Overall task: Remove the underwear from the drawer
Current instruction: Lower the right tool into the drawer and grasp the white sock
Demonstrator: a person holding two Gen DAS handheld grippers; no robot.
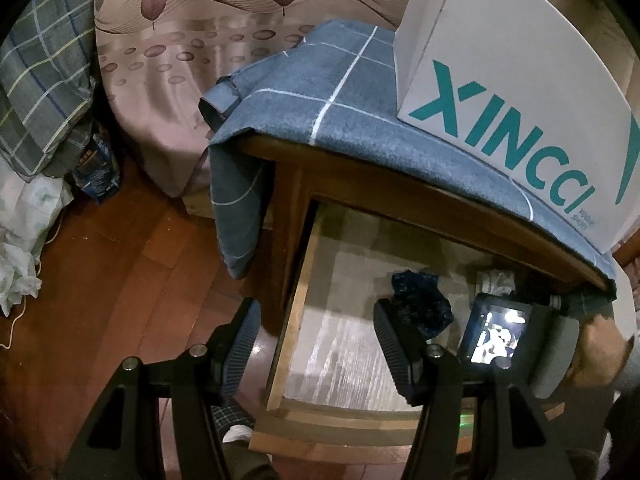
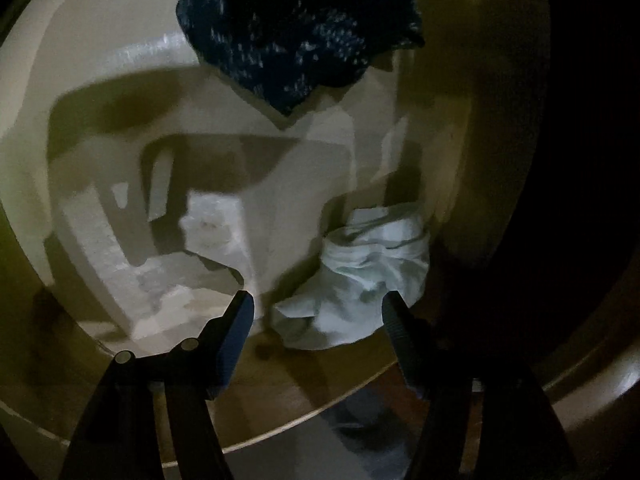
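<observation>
Drawer (image 1: 280,360) is pulled open under the wooden nightstand (image 1: 296,184). Two garments inside: a dark blue speckled piece (image 2: 296,28) toward the middle, and a pale crumpled piece (image 2: 360,280) in the far corner against the drawer wall. Which one counts as the underwear is hard to say in this murk; the pale bundle is probably the target, since the right gripper (image 2: 318,308) points at it.

Right gripper: jaws partly open, holding nothing, pale cloth sitting just ahead of and between the fingertips, no pinch yet. Left gripper (image 1: 316,316): jaws partly open, empty, hovering over the drawer's front left corner.

Doing the step well: push the right jaws further over the bundle so both pads bracket a thick fold, not a loose edge, then close and lift straight up clear of the drawer wall and nightstand lip. Keep off the dark piece.

Views: the left wrist view shows the whole setting, with the grey checked cloth (image 1: 320,92), white XINCC box (image 1: 508,80), bed skirt (image 1: 168,64), wooden floor (image 1: 120,264), and the right gripper's body reaching in. The right wrist view alone shows the pale bundle clearly and the jaw-to-cloth gap.
</observation>
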